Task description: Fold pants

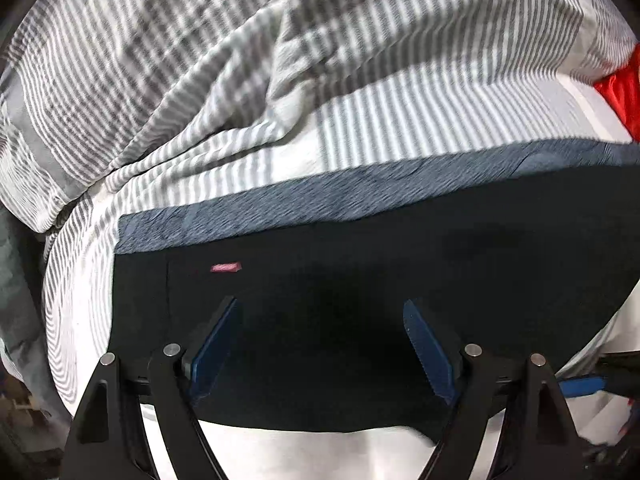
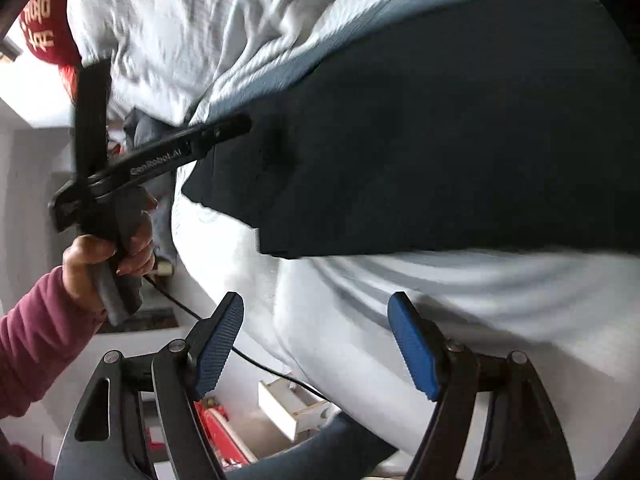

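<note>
I am looking down on the dark pants point(image 1: 360, 248), lying folded on the striped bed sheet point(image 1: 380, 128), their grey-blue waistband point(image 1: 320, 196) along the far edge. My left hand-held gripper point(image 1: 320, 344) is hovering over them, released, nothing between its blue pads point(image 1: 212, 352). My right hand-held gripper point(image 2: 316, 344) is also spread wide and grasping nothing, over bare sheet beside the pants. Motion blur is smearing the stripes. A small pink tag point(image 1: 226, 267) is showing, unreadable. A red item point(image 1: 622, 92) is getting cut off at the rim.
</note>
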